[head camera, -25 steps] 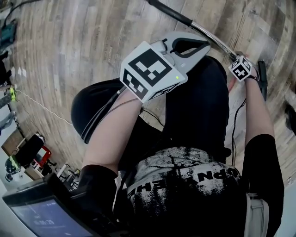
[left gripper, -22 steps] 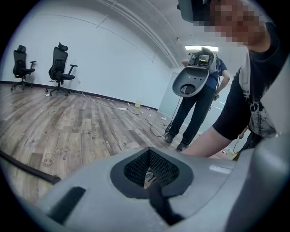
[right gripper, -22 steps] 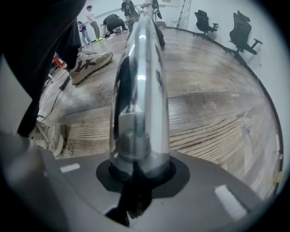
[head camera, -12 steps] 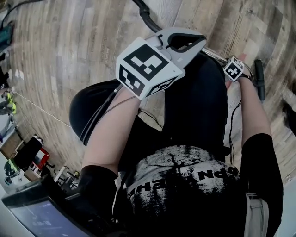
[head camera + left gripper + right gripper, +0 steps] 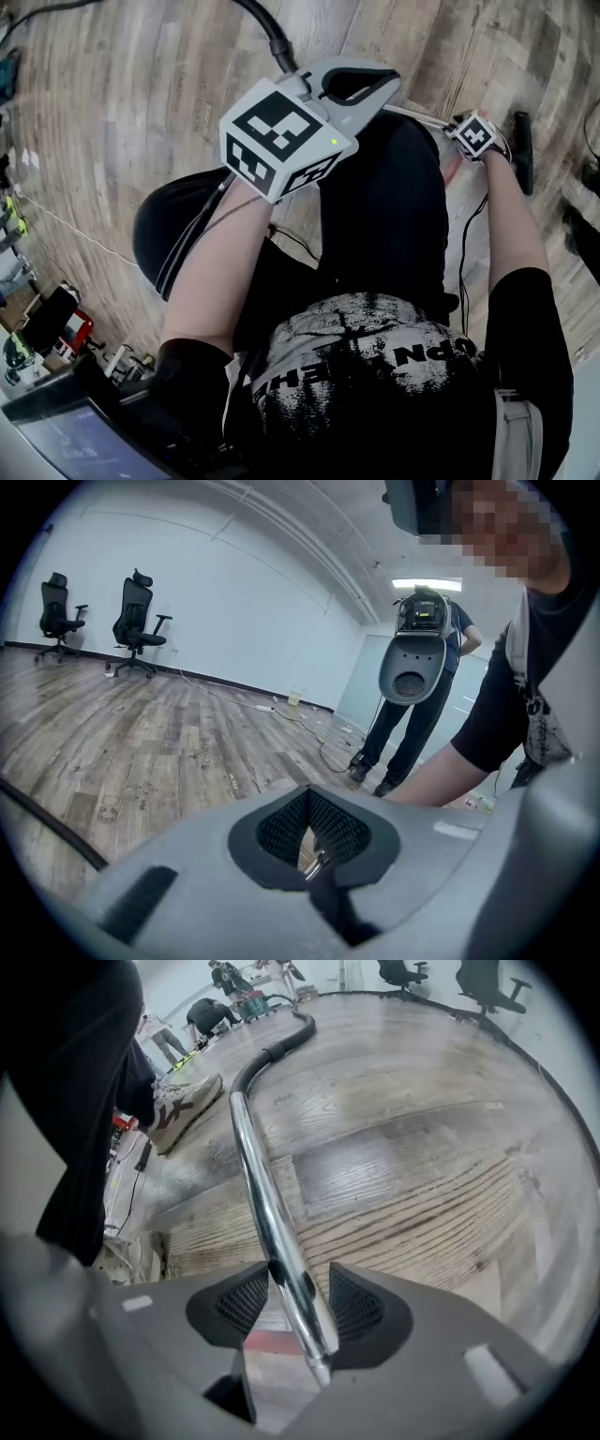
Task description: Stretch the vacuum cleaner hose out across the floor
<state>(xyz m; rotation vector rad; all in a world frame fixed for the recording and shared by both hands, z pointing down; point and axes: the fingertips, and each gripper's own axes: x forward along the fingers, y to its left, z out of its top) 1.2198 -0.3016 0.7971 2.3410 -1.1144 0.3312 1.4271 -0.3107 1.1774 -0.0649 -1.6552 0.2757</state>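
Wearing a shirt [image 5: 356, 349] printed "OPN", person [image 5: 516, 225] holds right hand-held gripper [image 5: 286, 1305].

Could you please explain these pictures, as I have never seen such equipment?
A person holds a two-jaw hand-held gripper in each hand. One picture comes from a camera on the person's head, looking down; the other two come from cameras on the hand-held grippers. The left hand-held gripper is shut and empty, raised over the grey-brown wooden plank floor. The right hand-held gripper points down with a shiny chrome vacuum tube between its jaws, which have just been opening. A black hose runs on from the tube across the floor.
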